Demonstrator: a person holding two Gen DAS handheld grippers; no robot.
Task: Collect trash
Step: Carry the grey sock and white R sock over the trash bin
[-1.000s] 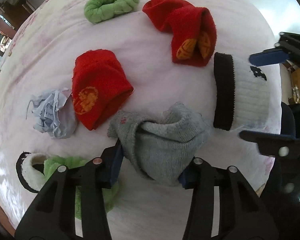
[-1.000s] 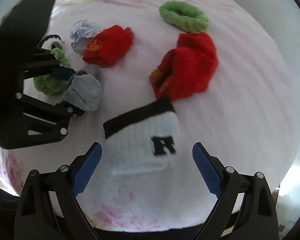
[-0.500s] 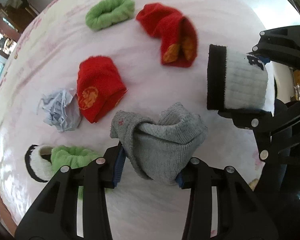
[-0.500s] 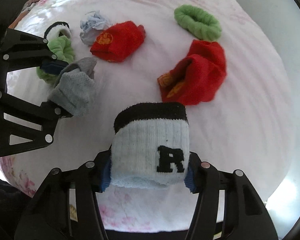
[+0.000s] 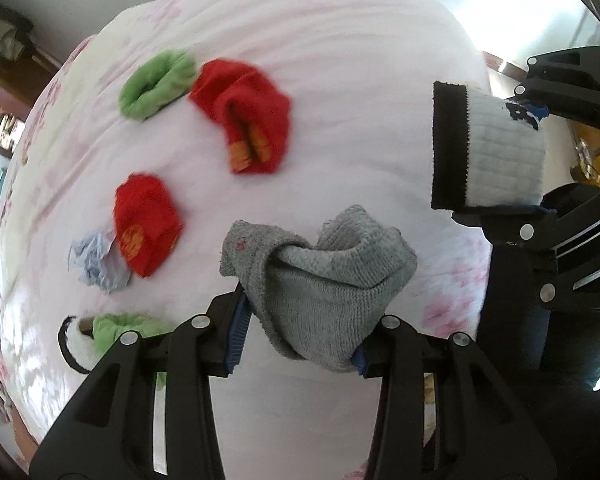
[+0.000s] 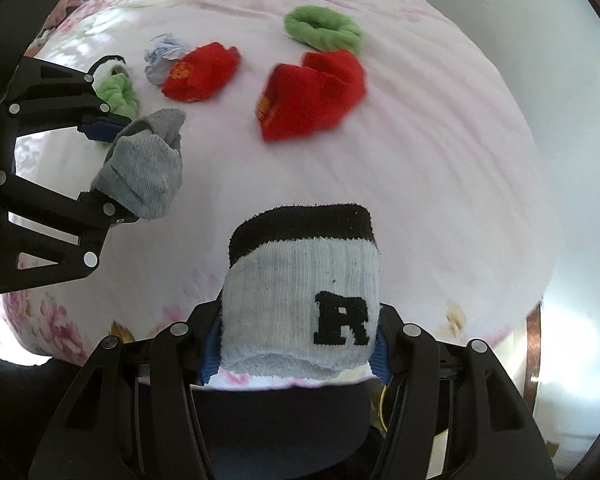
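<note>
My left gripper [image 5: 298, 340] is shut on a grey sock [image 5: 324, 280] and holds it above the bed; it also shows in the right wrist view [image 6: 144, 172]. My right gripper [image 6: 296, 356] is shut on a white sock with a black cuff and a letter R [image 6: 304, 292], lifted off the bed; it also shows in the left wrist view [image 5: 488, 144]. A crumpled blue-white paper ball [image 5: 98, 260] lies on the pink bedsheet [image 5: 340, 80] beside a red sock [image 5: 146, 228].
On the bed lie a second red sock [image 5: 248, 116], a green sock [image 5: 156, 82], and a green sock with a white black-rimmed sock [image 5: 100, 336] at the near left edge. The bed's front edge [image 6: 80, 344] is close below both grippers.
My right gripper closed on the white sock and lifted it off the bed. Both grippers have risen and drawn back with their socks, so the bed items look farther away.
</note>
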